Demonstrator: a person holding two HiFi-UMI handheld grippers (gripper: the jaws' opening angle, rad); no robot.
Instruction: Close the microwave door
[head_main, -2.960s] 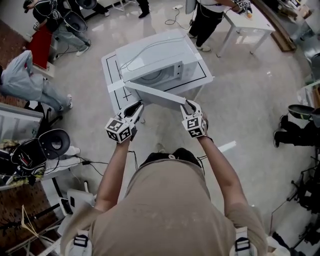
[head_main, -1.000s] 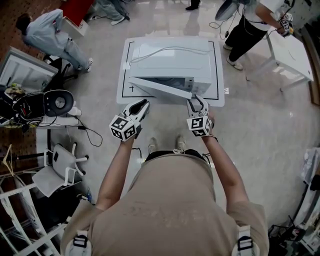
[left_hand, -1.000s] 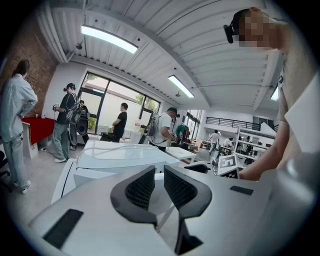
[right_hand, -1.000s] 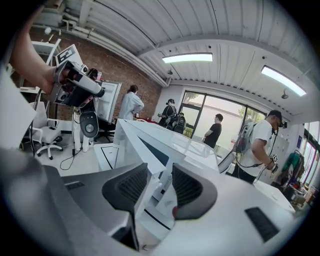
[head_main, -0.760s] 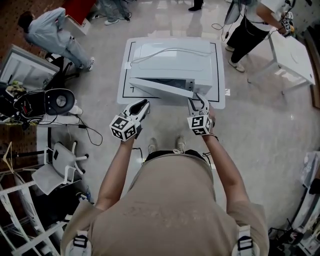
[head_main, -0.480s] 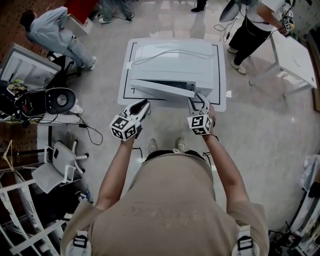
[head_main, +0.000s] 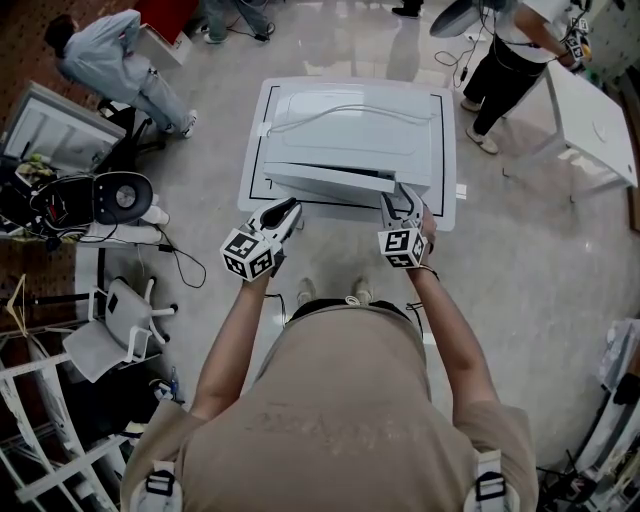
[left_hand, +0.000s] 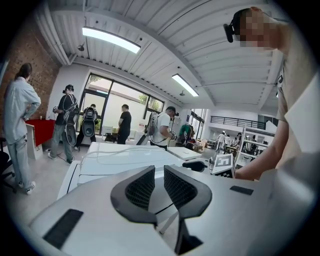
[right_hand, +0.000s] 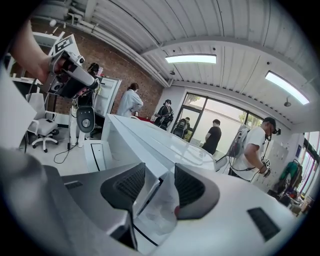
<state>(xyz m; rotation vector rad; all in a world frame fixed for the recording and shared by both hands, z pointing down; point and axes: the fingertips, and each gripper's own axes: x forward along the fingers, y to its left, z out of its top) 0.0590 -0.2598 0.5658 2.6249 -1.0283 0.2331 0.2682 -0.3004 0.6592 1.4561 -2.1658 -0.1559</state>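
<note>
A white microwave (head_main: 350, 125) stands on a low white table (head_main: 250, 190). Its door (head_main: 325, 180) lies almost flat against the front, with a thin gap left at its right end. My right gripper (head_main: 403, 203) is at that free right end. In the right gripper view its jaws (right_hand: 160, 172) are opening and the door's edge (right_hand: 140, 145) stands between them, no longer pressed by both pads. My left gripper (head_main: 287, 208) hovers in front of the door's left part, apart from it, jaws (left_hand: 159, 172) a narrow gap apart with nothing between.
A white cable (head_main: 340, 105) lies on the microwave's top. Several people stand or sit around the room (head_main: 110, 60). At the left are a black chair (head_main: 120, 200), a white chair (head_main: 125, 320) and floor cables. A white table (head_main: 590, 115) stands at the right.
The door's free end has swung in toward the microwave, from clearly ajar to nearly flat. My right gripper followed it inward. The left gripper has stayed put.
</note>
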